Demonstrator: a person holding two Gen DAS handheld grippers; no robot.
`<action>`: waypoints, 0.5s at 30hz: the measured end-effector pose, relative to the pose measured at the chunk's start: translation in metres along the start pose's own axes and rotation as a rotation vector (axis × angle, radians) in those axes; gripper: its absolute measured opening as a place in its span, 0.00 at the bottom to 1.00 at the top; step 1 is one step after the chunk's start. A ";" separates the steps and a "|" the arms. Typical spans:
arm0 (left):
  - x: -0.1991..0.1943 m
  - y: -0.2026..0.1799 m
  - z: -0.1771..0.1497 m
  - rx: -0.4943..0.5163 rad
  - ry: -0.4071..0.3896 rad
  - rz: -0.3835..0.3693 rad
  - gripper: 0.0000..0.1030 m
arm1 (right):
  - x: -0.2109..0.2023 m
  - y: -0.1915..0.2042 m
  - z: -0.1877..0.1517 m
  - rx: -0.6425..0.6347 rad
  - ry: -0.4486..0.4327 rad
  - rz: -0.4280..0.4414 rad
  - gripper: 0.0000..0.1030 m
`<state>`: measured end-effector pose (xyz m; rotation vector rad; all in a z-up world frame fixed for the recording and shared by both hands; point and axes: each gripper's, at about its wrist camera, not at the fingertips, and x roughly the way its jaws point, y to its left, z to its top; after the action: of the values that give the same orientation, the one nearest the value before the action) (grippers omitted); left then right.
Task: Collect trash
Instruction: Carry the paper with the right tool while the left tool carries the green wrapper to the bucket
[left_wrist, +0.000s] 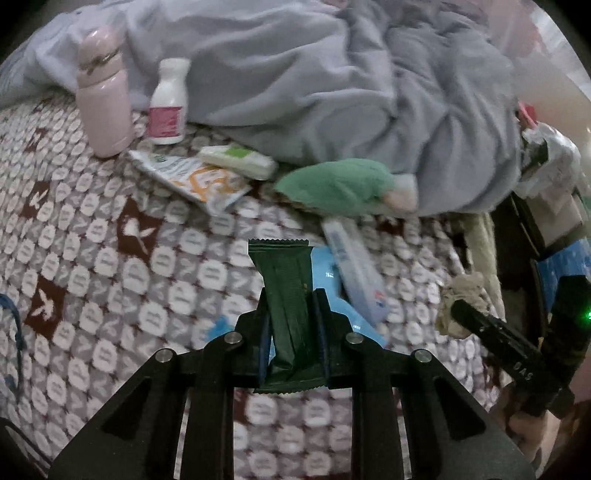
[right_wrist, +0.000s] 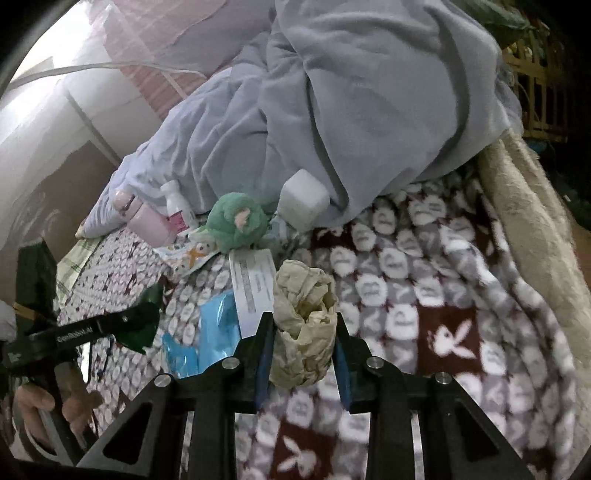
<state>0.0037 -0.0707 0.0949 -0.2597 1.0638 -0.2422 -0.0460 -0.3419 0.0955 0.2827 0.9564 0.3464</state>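
Rumpled patterned fleece bedspread (left_wrist: 110, 258), and both grabs look made: left gripper (left_wrist: 291, 325) clamps a dark green foil wrapper (left_wrist: 286, 295), right gripper (right_wrist: 303, 339) squeezes a crumpled beige paper wad (right_wrist: 303, 325), while blue plastic wrapper (right_wrist: 218, 325) and white printed packet (right_wrist: 255, 291) beside the wad await.

A: Where is the left wrist view looking from?

B: It is sitting just behind the left claw (left_wrist: 291, 310), tilting down at the bed (left_wrist: 110, 258) from close by.

A: And the right?

B: It is riding behind the right claw (right_wrist: 304, 332), angling down likewise. Both are taking in the green plush toy (left_wrist: 340, 184) and grey blanket (right_wrist: 369, 92), and each is catching the other claw at its edge.
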 end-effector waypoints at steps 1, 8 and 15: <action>-0.002 -0.007 -0.003 0.011 -0.003 -0.008 0.18 | -0.004 0.000 -0.003 -0.004 -0.001 -0.003 0.27; 0.003 -0.066 -0.021 0.092 0.008 -0.066 0.18 | -0.041 -0.015 -0.024 -0.002 -0.025 -0.029 0.27; 0.014 -0.130 -0.038 0.191 0.031 -0.111 0.18 | -0.091 -0.052 -0.041 0.027 -0.074 -0.102 0.27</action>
<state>-0.0325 -0.2015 0.1077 -0.1435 1.0498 -0.4464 -0.1204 -0.4226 0.1208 0.2687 0.8999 0.2277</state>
